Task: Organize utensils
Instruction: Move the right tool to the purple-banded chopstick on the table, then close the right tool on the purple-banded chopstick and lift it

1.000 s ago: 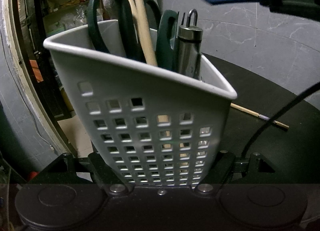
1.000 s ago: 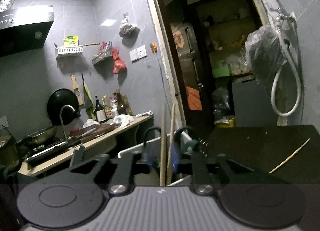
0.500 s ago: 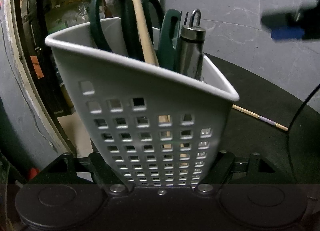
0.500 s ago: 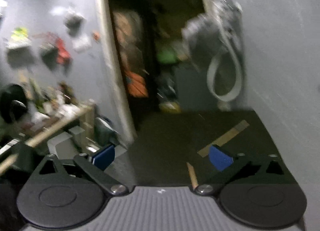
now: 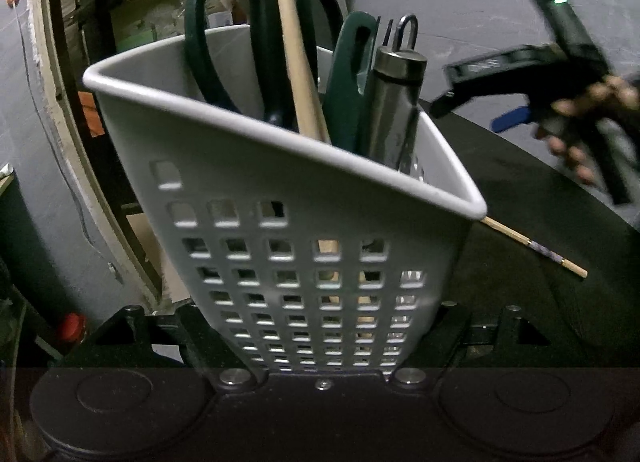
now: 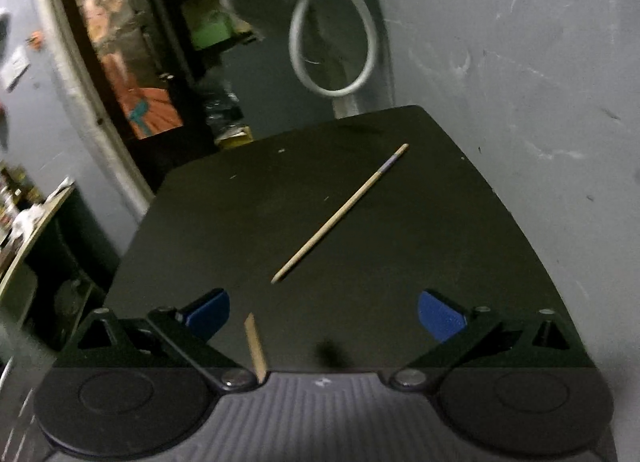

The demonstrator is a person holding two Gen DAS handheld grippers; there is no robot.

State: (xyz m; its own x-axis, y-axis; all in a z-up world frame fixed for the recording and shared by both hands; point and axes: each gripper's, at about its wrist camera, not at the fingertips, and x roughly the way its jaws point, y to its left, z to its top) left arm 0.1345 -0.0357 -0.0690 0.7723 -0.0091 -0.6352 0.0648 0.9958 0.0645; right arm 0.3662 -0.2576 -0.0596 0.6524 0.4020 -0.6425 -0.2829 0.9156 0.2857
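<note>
My left gripper (image 5: 320,346) grips a white perforated utensil basket (image 5: 304,222) near its base; its jaws are opening slightly with the basket still between them. Standing in the basket are green-handled scissors (image 5: 236,42), a wooden chopstick (image 5: 296,54), a green-handled tool (image 5: 352,74) and a steel-handled tool (image 5: 394,102). A loose chopstick (image 6: 340,214) lies on the black table (image 6: 440,222), partly behind the basket in the left wrist view as chopstick (image 5: 532,250). My right gripper (image 6: 324,314) hovers wide open just short of it, with nothing between its blue pads (image 6: 440,318).
A hand holds the right gripper (image 5: 516,114) at the basket's right. A short wooden stick end (image 6: 255,346) shows beside the left finger. Grey tiled wall stands at the right, a dark doorway (image 6: 132,62) and a hanging hose (image 6: 332,54) beyond the table's far edge.
The right gripper left the basket's top, opened wide, then swung right and down over the table toward the loose chopstick. The basket stayed in the left gripper, barely moving.
</note>
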